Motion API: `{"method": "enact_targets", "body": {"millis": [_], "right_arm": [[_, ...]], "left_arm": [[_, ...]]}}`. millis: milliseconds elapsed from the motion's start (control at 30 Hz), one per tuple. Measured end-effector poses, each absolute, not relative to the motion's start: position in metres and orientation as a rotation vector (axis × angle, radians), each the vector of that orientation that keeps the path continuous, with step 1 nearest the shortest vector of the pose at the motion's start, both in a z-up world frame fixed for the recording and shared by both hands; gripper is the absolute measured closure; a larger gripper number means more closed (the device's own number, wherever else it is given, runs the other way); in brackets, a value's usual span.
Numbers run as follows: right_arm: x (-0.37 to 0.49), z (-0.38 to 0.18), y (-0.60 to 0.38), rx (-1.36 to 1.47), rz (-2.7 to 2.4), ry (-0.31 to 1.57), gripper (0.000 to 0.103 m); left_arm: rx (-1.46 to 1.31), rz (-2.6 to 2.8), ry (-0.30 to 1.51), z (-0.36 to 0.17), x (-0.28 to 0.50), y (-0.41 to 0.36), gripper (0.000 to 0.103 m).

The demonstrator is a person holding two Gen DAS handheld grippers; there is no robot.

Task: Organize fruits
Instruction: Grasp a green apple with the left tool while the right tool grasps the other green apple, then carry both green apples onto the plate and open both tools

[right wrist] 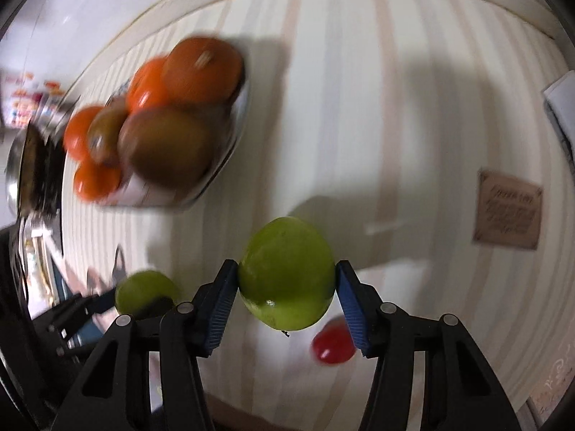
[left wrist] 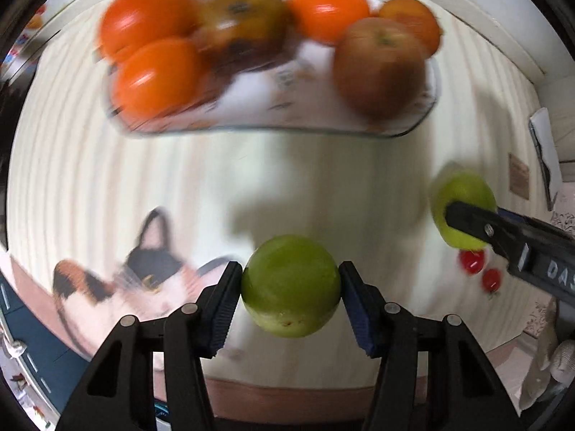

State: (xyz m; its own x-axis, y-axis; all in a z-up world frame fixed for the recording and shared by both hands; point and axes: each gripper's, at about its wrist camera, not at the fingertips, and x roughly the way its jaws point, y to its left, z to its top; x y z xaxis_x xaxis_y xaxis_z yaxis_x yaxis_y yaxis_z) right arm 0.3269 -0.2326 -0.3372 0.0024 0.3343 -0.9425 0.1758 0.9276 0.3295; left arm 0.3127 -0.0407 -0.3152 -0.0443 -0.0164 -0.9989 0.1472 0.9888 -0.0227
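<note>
My left gripper (left wrist: 290,285) is shut on a green fruit (left wrist: 290,287) and holds it above the striped tablecloth. My right gripper (right wrist: 286,283) is shut on a second green fruit (right wrist: 286,274), which also shows at the right of the left wrist view (left wrist: 463,194). A glass dish (left wrist: 424,122) ahead holds several orange fruits (left wrist: 143,14) and a brownish apple (left wrist: 379,72); it shows at the upper left of the right wrist view (right wrist: 230,165). The left gripper and its fruit (right wrist: 143,292) appear at lower left there.
Two small red fruits (left wrist: 471,261) lie on the cloth near the right gripper; one shows in the right wrist view (right wrist: 332,344). A cat picture (left wrist: 143,273) is printed on the cloth. A brown card (right wrist: 508,210) and a white object (right wrist: 562,107) lie at the right.
</note>
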Motion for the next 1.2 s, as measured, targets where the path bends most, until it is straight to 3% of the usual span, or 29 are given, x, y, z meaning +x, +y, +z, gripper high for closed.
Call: {"method": "enact_targets", "body": {"millis": [567, 867, 1033, 1200], "right_arm": [[0.305, -0.336, -0.181, 0.311, 0.151, 1.588, 0.045], [0.329, -0.284, -0.191, 0.411, 0.216, 1.481, 0.045], [0.375, -0.243, -0.197, 0.421, 0.238, 1.383, 0.045], [0.422, -0.236, -0.188, 0.397, 0.248, 1.357, 0.045]], "left_arm": [[0.02, -0.05, 1.601, -0.319, 0.3, 0.004, 0.051], [-0.049, -0.135, 1.473, -0.241, 0.324, 0.011, 0.051], [-0.074, -0.189, 1.413, -0.192, 0.383, 0.007, 0.05], [-0.017, -0.201, 1.42, -0.181, 0.436, 0.004, 0.05]]}}
